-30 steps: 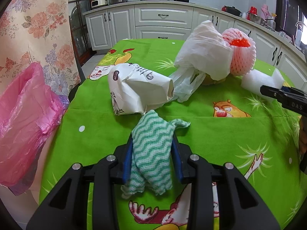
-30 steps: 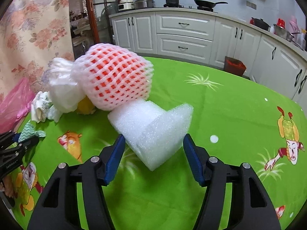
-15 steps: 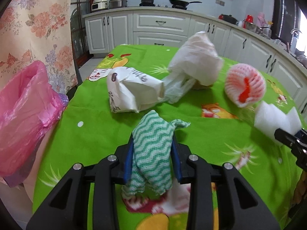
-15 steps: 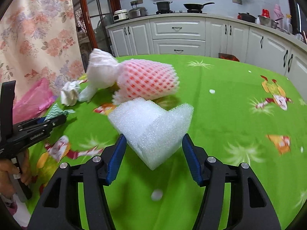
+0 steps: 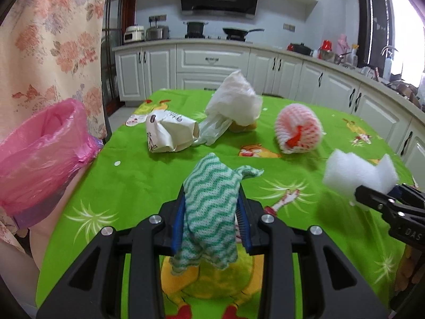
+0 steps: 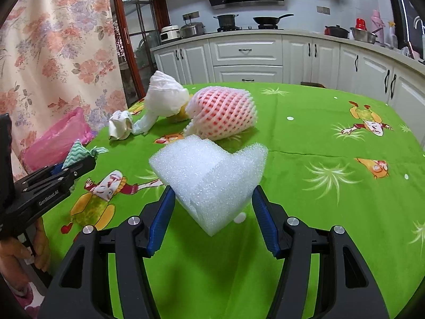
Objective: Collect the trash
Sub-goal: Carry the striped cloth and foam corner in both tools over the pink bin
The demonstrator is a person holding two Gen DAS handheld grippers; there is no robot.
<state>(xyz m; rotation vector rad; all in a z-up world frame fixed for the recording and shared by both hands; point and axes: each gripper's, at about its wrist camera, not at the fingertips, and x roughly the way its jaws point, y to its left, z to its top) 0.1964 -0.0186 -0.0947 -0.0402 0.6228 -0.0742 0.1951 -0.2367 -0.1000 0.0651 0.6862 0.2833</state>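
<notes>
Green tablecloth [image 5: 138,186], left tongs [image 5: 211,207] gripping rag [image 5: 209,212], right tongs [image 6: 213,207] gripping foam [image 6: 209,175]

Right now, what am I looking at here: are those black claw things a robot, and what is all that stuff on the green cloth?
No robot: a person holds a pair of hand tongs in each hand, each carrying a camera looking along its fingers.

Left-hand view: the left tongs grip a green-and-white wavy cloth.

Right-hand view: the right tongs grip a white foam block.

On the green tablecloth lie a crumpled paper bag, a white plastic bag and a fruit in a foam net. A pink bin bag stands by the table's edge.
</notes>
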